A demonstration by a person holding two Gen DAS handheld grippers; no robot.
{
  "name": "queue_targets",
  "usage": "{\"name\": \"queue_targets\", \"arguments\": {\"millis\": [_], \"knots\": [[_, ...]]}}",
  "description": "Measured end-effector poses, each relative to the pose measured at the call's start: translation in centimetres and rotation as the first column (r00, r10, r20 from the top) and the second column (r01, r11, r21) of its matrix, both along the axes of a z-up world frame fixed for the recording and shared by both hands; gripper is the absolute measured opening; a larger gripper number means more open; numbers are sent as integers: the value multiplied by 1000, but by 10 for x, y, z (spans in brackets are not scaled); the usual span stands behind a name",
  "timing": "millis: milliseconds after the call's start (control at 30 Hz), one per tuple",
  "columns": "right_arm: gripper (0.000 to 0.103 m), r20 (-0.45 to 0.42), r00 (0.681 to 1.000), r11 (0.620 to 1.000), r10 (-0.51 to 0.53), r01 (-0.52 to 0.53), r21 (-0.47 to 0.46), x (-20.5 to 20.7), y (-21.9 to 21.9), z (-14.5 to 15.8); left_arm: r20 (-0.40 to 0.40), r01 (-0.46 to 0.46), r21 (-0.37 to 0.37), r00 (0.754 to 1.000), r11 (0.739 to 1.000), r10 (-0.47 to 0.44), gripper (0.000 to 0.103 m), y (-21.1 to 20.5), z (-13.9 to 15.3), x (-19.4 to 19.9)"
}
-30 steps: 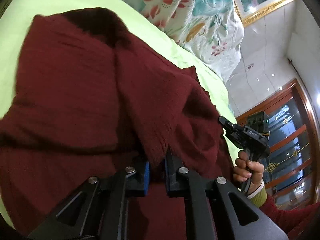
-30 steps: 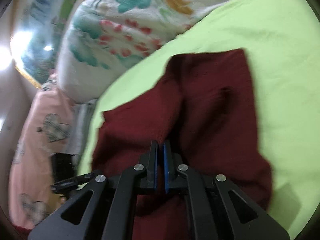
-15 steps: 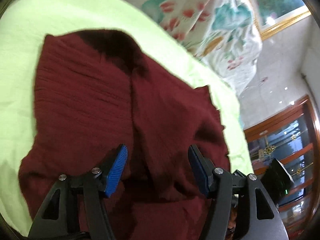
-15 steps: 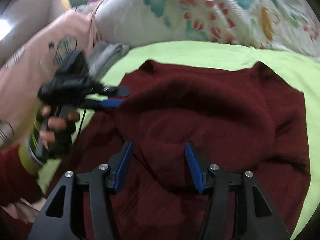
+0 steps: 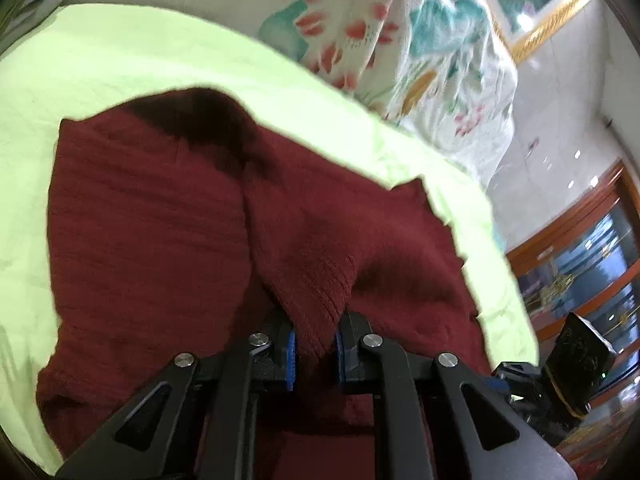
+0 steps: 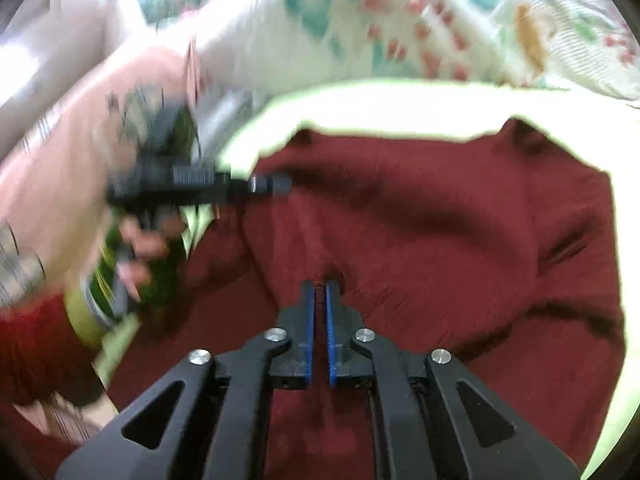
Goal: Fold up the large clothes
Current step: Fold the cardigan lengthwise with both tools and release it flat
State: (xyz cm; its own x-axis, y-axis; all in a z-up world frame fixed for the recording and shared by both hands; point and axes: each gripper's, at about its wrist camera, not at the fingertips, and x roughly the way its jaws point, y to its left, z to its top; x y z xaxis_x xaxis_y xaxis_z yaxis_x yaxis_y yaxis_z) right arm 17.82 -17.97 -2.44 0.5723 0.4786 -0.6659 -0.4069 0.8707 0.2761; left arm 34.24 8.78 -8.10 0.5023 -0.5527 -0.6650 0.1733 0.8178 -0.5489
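A dark red knitted sweater (image 5: 152, 240) lies spread on the bed's light green sheet (image 5: 120, 60), reaching toward the edge where a floral quilt (image 5: 400, 40) is heaped. The left gripper (image 5: 314, 354) has its jaws pinching a raised fold of the knit between the blue pads (image 5: 291, 356). The right gripper (image 6: 319, 312) has its jaws pressed nearly together on a small pucker of the sweater (image 6: 440, 220); this view is blurred, with the left hand (image 6: 136, 248) near the sheet's edge
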Motion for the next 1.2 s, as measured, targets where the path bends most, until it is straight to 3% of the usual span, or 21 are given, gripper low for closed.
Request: {"name": "queue_targets", "arguments": {"millis": [67, 100, 200, 300, 400, 500, 633, 700, 800, 867, 933, 1100, 1200], "knots": [[14, -57, 997, 998, 52, -54, -30, -5, 7, -11, -21, 19, 30, 1000, 999, -19, 23, 0, -5, -6], [15, -62, 996, 998, 68, -69, -10, -8, 5, -11, -24, 23, 44, 999, 999, -22, 31, 4, -6, -13], [17, -49, 996, 991, 68, -62, 120, -16, -18, 1, -16, 10, 34, 1000, 999, -9, 34, 16, -4, -31], [17, -23, 998, 980, -64, 68, 185, -9, -51, 13, 27, -5, -6, 1000, 1000, 5, 34, 22, 9, -44], [17, -46, 974, 954, -220, 225, 200, 18, -78, 16, 71, 31, -51, 997, 998, -28, 34, 8, 21, -50], [17, -109, 964, 935, -241, 261, 241, 43, -81, 7, 81, 120, -91, 990, 989, -112, 35, -30, 24, -48], [17, -186, 900, 908, -395, 413, 69, 69, -84, -20, -7, 186, -25, 982, 982, -187, 37, -68, -5, -40], [17, -203, 885, 889, -420, 446, 105, 71, -95, -27, -81, 185, 42, 980, 982, -181, 34, -71, -23, -39], [19, -171, 903, 893, -394, 421, 162, 56, -91, -13, -65, 153, -3, 986, 988, -153, 35, -51, -21, -53], [33, -141, 919, 902, -368, 390, 186, 35, -87, -2, -31, 113, 8, 993, 994, -113, 42, -35, -13, -68], [40, -124, 921, 900, -369, 387, 200, 12, -87, 6, -14, 65, 30, 998, 997, -65, 43, -18, -5, -86], [40, -143, 901, 879, -409, 431, 202, -36, -95, 3, 8, -71, 31, 997, 997, 71, 54, 22, 5, -137], [40, -152, 886, 866, -439, 462, 191, -66, -103, -1, 9, -160, 52, 987, 986, 160, 55, 45, 6, -172]]}}
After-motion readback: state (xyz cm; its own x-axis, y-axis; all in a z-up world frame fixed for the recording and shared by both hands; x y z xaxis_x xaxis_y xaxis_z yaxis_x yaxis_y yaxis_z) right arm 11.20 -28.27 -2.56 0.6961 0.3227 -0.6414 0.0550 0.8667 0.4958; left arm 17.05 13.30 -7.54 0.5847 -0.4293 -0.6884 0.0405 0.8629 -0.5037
